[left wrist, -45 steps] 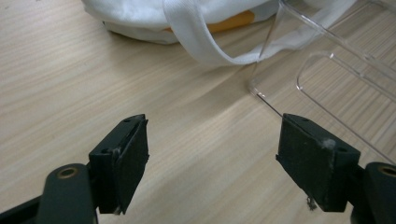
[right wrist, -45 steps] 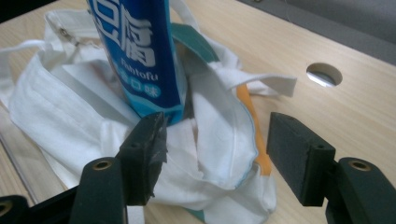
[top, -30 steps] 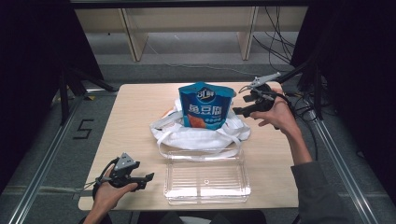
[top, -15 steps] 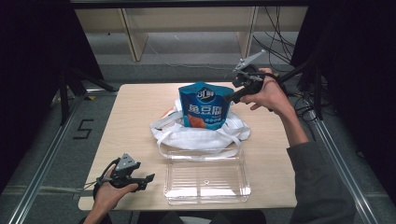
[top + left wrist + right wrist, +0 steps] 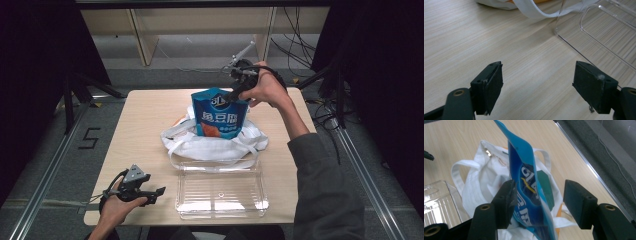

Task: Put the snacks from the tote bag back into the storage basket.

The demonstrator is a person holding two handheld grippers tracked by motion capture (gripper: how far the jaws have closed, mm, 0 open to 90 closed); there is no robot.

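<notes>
Right gripper [image 5: 537, 202], jaws just closing around but not yet clamping the blue snack pouch [image 5: 529, 192] standing in the white cloth bag [image 5: 215, 145]; left gripper [image 5: 537, 87] idle and open; clear plastic tray [image 5: 220, 192] unfilled.

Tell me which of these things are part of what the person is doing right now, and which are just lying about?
In use:
- blue snack bag, standing in the white cloth bag
- right tongs, closing around the bag's top; one pad touches it, the other stands clear

Lying about:
- clear plastic tray, beside the cloth bag
- left tongs, open, low over the table, nothing between them
</notes>
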